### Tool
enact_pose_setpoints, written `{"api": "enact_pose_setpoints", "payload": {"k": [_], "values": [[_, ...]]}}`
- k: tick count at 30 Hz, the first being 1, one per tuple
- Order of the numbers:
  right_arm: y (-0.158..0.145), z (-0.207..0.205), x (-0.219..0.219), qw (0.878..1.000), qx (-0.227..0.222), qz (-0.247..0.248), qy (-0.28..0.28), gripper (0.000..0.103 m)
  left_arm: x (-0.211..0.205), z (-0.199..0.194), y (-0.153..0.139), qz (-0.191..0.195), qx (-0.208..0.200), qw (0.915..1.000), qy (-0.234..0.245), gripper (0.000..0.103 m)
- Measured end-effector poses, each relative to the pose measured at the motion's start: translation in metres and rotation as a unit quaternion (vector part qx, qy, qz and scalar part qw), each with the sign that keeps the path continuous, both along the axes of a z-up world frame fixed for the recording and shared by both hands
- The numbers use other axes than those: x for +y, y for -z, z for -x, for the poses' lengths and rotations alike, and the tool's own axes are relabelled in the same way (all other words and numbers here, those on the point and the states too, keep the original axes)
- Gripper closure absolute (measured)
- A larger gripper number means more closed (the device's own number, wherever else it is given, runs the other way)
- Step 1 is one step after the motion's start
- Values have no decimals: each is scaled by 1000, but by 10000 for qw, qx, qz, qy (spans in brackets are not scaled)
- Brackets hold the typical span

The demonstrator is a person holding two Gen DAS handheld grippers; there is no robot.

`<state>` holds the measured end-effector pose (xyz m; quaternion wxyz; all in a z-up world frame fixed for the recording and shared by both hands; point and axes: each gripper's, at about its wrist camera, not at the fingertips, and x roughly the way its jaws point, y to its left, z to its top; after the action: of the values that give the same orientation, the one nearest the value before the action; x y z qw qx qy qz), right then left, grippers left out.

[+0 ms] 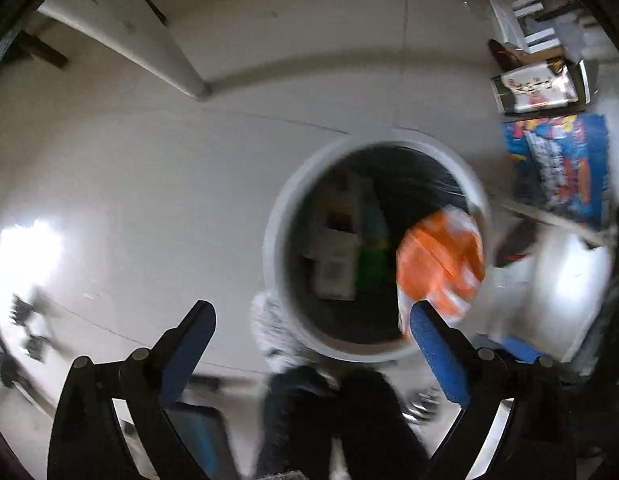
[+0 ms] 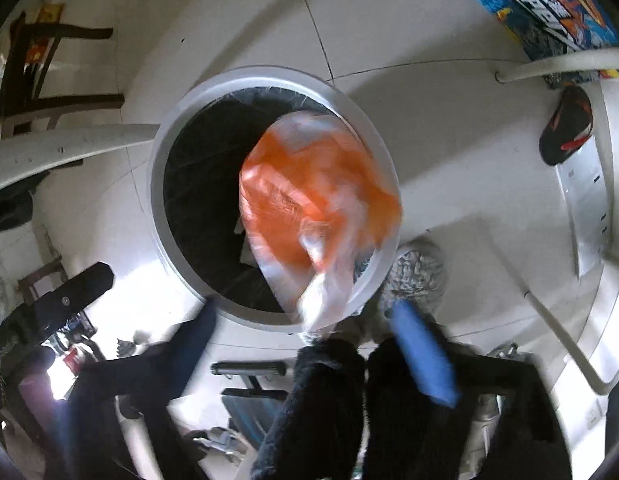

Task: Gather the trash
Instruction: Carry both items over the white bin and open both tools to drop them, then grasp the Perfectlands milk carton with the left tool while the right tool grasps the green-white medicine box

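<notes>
The left gripper [image 1: 313, 320] stands wide open at the bottom of the left wrist view with nothing between its blue pads; the right gripper [image 2: 305, 328] is likewise spread wide at the bottom of the right wrist view, and no pad presses on anything. The task item, an orange plastic bag [image 2: 317, 200], sits blurred over the right half of the bin [image 2: 161, 184] mouth at frame centre, apparently loose and dropping in. Risk one: the bag overlaps the bin's right rim in both views, so it may catch on the rim and slide outside, caused by a release too close to the edge. Risk two: the clear tail of the bag lies close to the right gripper's right pad [image 2: 423, 352]; a snag there could drag the bag back out when the hand lifts. Risk three: the fluffy grey slipper [image 2: 417, 276] touches the bin's lower-right wall, so a foot shift could tip or push the bin. The bin is round, white-rimmed, lined in black [image 1: 421, 176] and already holds cartons [image 1: 337, 248]. The surface is a pale tiled floor [image 1: 149, 200], glossy, with strong glare at lower left. A white door edge [image 1: 149, 40] occupies the upper left, dark wooden chair legs [image 2: 41, 80] stand at left, and a blue printed box [image 1: 561, 168] lies at right.
</notes>
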<state>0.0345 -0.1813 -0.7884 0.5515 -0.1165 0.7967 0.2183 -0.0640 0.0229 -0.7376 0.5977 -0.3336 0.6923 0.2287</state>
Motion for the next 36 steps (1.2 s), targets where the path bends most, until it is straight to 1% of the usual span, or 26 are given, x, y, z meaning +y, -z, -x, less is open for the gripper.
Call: {"api": "enact_pose_setpoints", "payload": {"k": [1, 3, 6, 12, 15, 18, 21, 22, 24, 30, 33, 34, 36], "values": [[-3, 2, 0, 9999, -82, 43, -101, 3, -3, 2, -7, -151, 67, 9998, 110, 3], [-10, 2, 0, 9992, -251, 117, -271, 3, -6, 7, -16, -239, 149, 9994, 182, 3], [-31, 4, 4, 9977, -493, 181, -437, 3, -13, 11, -39, -422, 221, 9985, 272, 3], [-85, 6, 1, 9929, -1015, 337, -513, 3, -17, 14, -82, -620, 176, 9966, 509, 3], [-118, 7, -2, 9911, -1164, 341, -553, 3, -21, 16, -107, -685, 139, 9961, 543, 3], [-151, 9, -5, 9905, -1222, 324, -548, 3, -25, 19, -133, -689, 73, 9962, 529, 3], [-181, 12, -5, 9893, -1309, 287, -577, 3, -28, 22, -162, -707, -20, 9960, 544, 3], [-193, 13, -5, 9887, -1346, 270, -605, 3, -30, 24, -176, -724, -64, 9959, 547, 3], [-217, 16, -4, 9878, -1393, 244, -657, 3, -32, 26, -193, -730, -115, 9957, 553, 3], [-299, 26, -2, 9862, -1483, 124, -731, 3, -32, 36, -255, -558, -268, 9973, 385, 3], [-339, 30, 1, 9856, -1527, 43, -722, 3, -30, 41, -288, -611, -349, 9968, 367, 3], [-352, 31, 2, 9855, -1542, 8, -705, 3, -28, 43, -303, -657, -393, 9963, 379, 3], [-382, 31, 5, 9859, -1544, -99, -635, 3, -26, 44, -324, -795, -414, 9950, 429, 3]]}}
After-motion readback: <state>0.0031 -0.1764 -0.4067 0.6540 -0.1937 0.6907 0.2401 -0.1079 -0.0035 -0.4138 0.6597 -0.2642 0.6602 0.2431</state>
